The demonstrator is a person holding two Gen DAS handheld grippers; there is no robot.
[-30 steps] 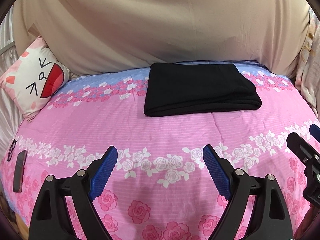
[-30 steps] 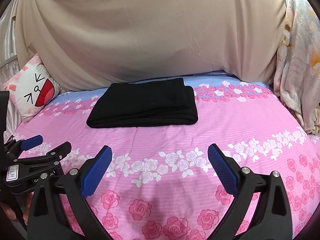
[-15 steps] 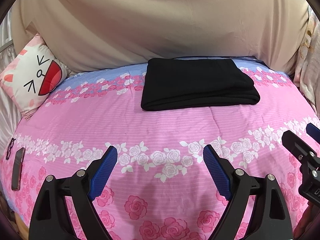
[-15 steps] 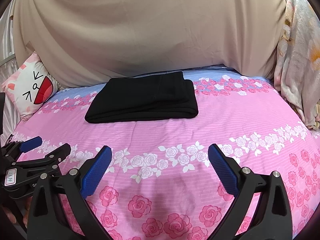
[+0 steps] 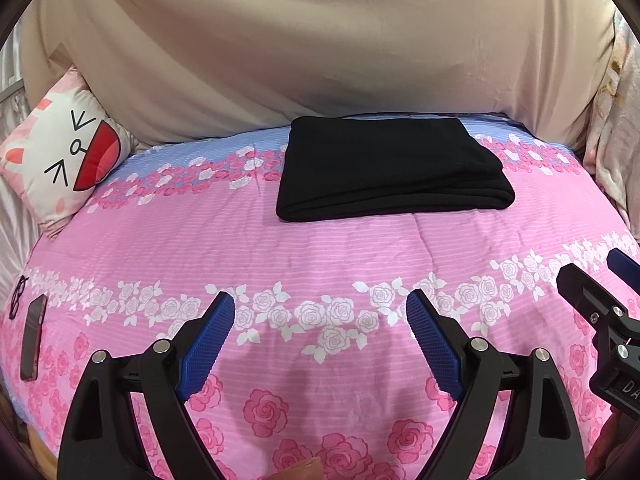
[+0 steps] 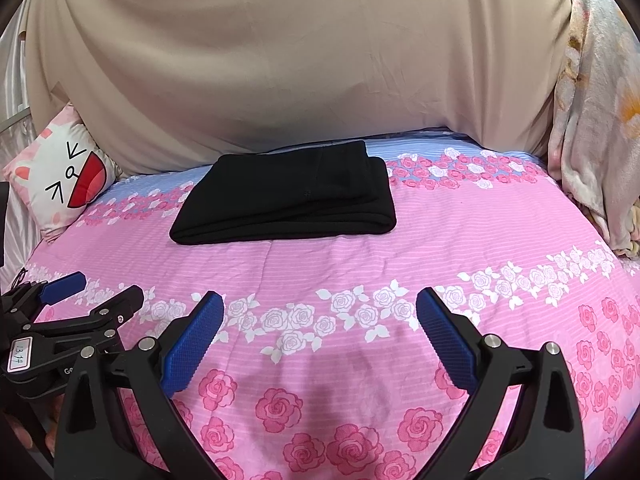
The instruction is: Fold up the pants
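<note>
While we hold both tools low over the near part of the bed [image 5: 320, 240], the black pants [image 5: 394, 168] lie folded into a flat rectangle toward the far side of the pink rose-printed cover, just in front of the beige drape [image 5: 320, 52] that hangs behind the bed. The stacked edges of the bundle face us, and its rounded fold sits on the right.

Our left tool [image 5: 320, 340] stands with its blue pads spread wide, nothing between them but the flowered cover below. Our right tool [image 6: 320, 336] is spread just as wide and is empty too. Both are well apart from the pants, pointing toward them from the near edge. In the left wrist view the right tool shows at the right border; in the right wrist view the left tool, with a small white label on its body, shows at the left border, so the two sit side by side.

A cat-face cushion [image 5: 68, 160] leans at the far left corner of the bed, well clear of the pants. A dark phone [image 5: 33, 342] lies on the cover at the left edge, with a pair of glasses [image 5: 18, 292] just beyond it. A pale flowered blanket [image 6: 596, 128] hangs at the right side of the bed.
</note>
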